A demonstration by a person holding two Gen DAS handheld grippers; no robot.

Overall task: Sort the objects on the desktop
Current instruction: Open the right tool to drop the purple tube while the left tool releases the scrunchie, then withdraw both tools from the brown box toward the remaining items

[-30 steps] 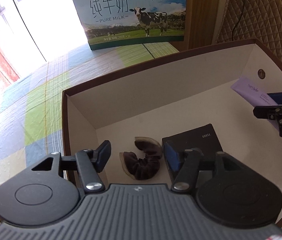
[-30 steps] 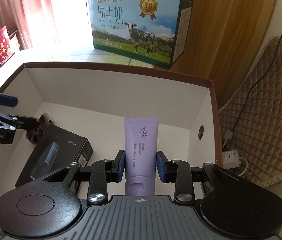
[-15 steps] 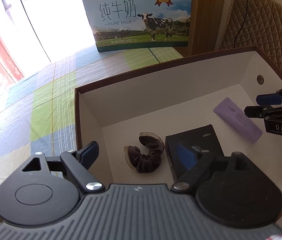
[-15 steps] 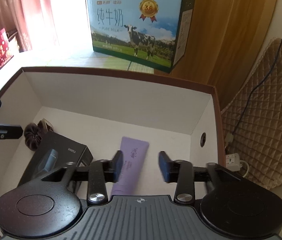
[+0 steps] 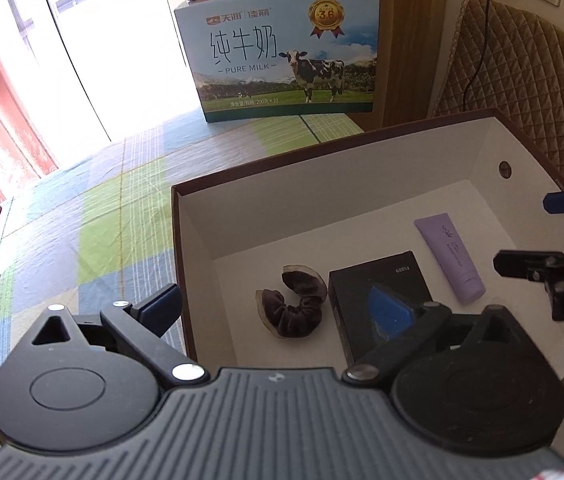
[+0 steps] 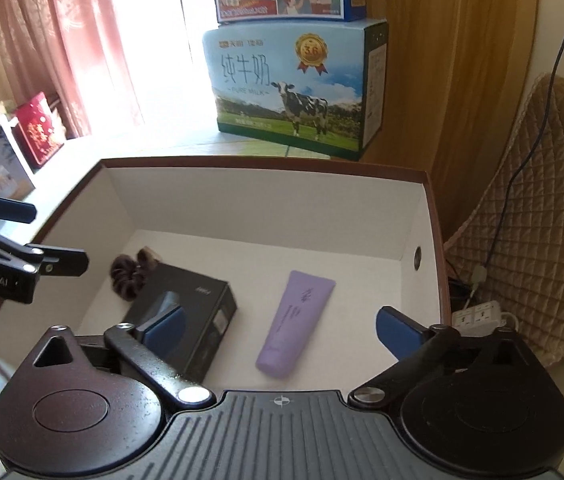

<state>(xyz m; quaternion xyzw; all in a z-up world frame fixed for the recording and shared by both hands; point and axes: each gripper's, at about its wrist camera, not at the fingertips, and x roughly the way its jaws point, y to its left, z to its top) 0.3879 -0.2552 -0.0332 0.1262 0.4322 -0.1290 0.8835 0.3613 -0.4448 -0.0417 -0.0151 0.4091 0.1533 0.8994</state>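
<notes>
The right tool (image 6: pixel 278 330) is opening wide and holds nothing. The left tool (image 5: pixel 278 308) is opening wide too, also with nothing in it. The purple tube (image 6: pixel 295 322) lies flat in the big box (image 6: pixel 266 168), right of the black box (image 6: pixel 186 316). Its cap points near, its flat end far. A low tool could bump it.

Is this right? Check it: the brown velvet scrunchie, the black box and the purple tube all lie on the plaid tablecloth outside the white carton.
Not right. The brown velvet scrunchie, black box and purple tube lie inside the white carton, on its floor, as the left wrist view shows.
</notes>
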